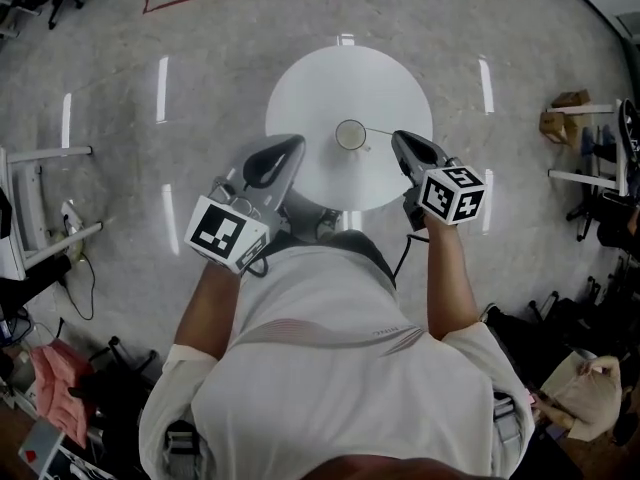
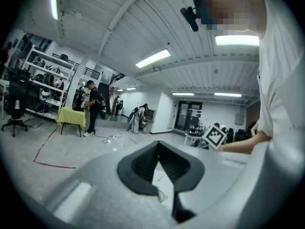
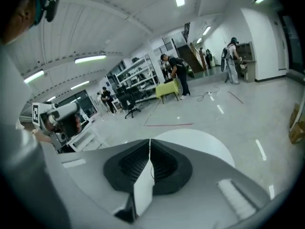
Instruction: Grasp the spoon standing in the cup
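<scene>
A large open lab or workshop hall — a polished grey floor (image 1: 120, 48) marked with red tape (image 3: 169, 125), strip lights (image 2: 152, 58) under a ribbed ceiling, metal shelving (image 2: 47, 75) stacked with gear, office chairs (image 2: 13, 108) — and people (image 2: 93, 106) standing at tables.

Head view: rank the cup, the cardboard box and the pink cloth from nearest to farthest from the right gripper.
1. Cup, on the round table, just left of the right gripper.
2. Cardboard box, at the right edge.
3. Pink cloth, far bottom left.
</scene>
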